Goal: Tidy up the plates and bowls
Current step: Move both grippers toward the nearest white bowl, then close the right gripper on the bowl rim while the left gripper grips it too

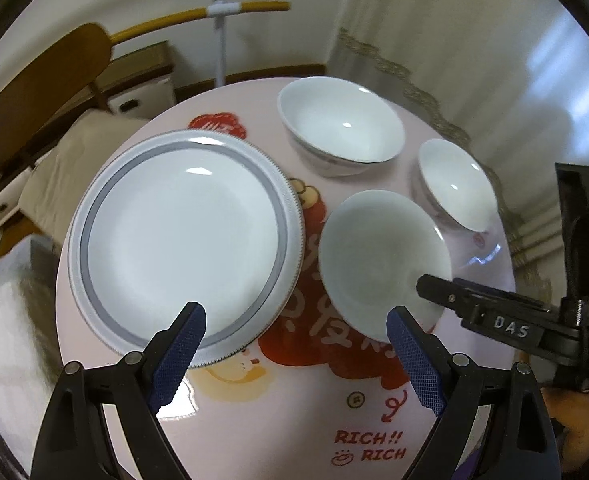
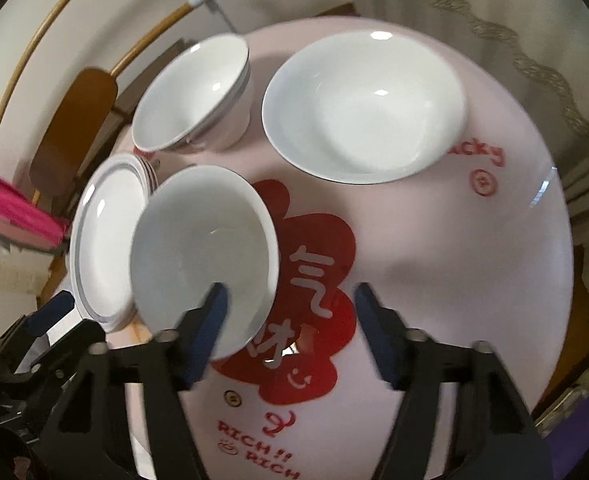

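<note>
Left first: we are hovering the left gripper (image 1: 296,344) over the near edge of the bench (image 1: 222,400), jaws spread wide and holding nothing. One fingertip is hanging over the rim of the banded plate (image 1: 182,232), the other near the small plate (image 1: 382,260), likely lining up to take a rim from above. In the right wrist view the banded plate looks like the top of a stack.

Middle: the small plate is sitting just beside the stack, so probably it belongs on it.

Right: we are bringing the right gripper (image 2: 288,320) down at the small plate (image 2: 202,256), jaws apart, one finger over its near rim, no pinch yet; the view is blurred.

Back: big bowl (image 1: 340,126) and second bowl (image 1: 456,184) are standing upright, apart, not nested yet.
</note>
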The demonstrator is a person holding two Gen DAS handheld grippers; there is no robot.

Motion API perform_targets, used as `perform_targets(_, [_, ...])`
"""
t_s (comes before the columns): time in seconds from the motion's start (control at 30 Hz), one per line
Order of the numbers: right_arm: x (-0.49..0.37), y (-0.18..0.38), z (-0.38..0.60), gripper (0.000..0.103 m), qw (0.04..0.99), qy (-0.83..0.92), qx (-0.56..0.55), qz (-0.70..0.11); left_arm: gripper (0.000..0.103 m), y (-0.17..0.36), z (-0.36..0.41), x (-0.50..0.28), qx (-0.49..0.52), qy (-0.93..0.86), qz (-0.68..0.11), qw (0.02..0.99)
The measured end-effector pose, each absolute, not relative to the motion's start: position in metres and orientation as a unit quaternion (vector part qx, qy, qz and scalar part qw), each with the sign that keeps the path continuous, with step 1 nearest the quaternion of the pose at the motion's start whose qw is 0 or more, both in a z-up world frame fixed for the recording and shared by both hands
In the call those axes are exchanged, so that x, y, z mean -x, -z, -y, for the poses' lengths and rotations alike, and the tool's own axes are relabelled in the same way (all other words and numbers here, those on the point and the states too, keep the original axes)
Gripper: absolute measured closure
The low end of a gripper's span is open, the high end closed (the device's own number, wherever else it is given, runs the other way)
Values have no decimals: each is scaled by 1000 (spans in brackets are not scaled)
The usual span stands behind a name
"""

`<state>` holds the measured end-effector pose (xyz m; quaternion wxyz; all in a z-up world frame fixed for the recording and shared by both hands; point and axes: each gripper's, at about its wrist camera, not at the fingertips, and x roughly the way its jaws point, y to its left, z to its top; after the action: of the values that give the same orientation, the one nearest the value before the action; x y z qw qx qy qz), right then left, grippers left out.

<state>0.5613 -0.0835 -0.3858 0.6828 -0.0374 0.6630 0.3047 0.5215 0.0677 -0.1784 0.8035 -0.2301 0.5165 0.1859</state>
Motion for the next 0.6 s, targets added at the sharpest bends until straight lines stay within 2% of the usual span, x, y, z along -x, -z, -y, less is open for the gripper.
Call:
perform_targets(0.07, [-565, 393, 81, 53, 670, -322, 42, -667, 14, 180, -64, -524, 238, -198, -516, 798])
perform_targets(0.1, [-566, 396, 80, 60, 664, -328, 41, -670, 14, 182, -62, -527, 241, -203, -516, 797])
perform_targets(0.2, [-570, 403, 80, 67, 647, -355, 35, -674, 14, 185, -56, -535, 250, -218, -513, 791])
perform_targets(0.33, [-574, 410, 83, 84, 630, -379, 40, -677, 14, 194, -49, -546, 253, -227, -516, 786])
perform_targets(0.5, [-581, 416, 92, 86, 618, -389, 34, -682, 17, 205, -45, -560, 251, -232, -520, 783])
perform_targets(0.57, [-582, 417, 93, 86, 617, -394, 37, -681, 21, 209, -45, -566, 244, -231, -523, 783])
perform_targets(0.6, [-583, 417, 93, 86, 616, -396, 35, -680, 29, 210, -43, -570, 239, -229, -525, 784])
